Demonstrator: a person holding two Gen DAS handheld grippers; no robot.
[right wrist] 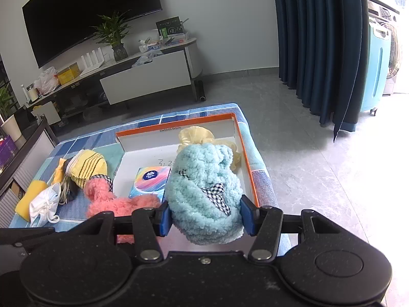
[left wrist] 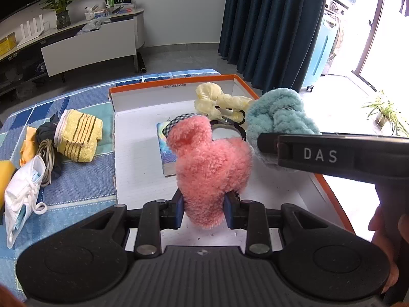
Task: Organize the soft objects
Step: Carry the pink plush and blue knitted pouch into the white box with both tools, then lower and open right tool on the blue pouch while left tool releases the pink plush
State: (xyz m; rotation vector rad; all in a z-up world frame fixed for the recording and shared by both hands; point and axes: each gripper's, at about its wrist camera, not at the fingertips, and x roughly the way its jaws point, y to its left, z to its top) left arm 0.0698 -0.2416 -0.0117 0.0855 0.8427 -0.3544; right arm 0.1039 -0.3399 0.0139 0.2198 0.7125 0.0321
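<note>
**Two fluffy pieces held over the box**

While I look along the left gripper [left wrist: 204,211], its jaws are pinching the lower end of a pink fluffy piece [left wrist: 209,163], which stands up over the white floor of the orange-rimmed box [left wrist: 332,192]. My right gripper [right wrist: 205,216] has its jaws clamped on either side of a blue fluffy piece [right wrist: 204,192] with a checked ribbon, held over the right part of the same box. From the left camera the blue piece [left wrist: 278,115] sits just right of the pink one, partly behind the right gripper's black body.

Inside the box, a pale yellow scrunchie [left wrist: 219,99] lies near the far right corner, and a tissue pack [right wrist: 152,181] lies flat near the middle. Left of the box, on the blue checked cloth [left wrist: 76,186], I see a striped yellow towel [left wrist: 76,138], a white face mask [left wrist: 23,194] and a tangled cord [left wrist: 47,158], close together.
</note>
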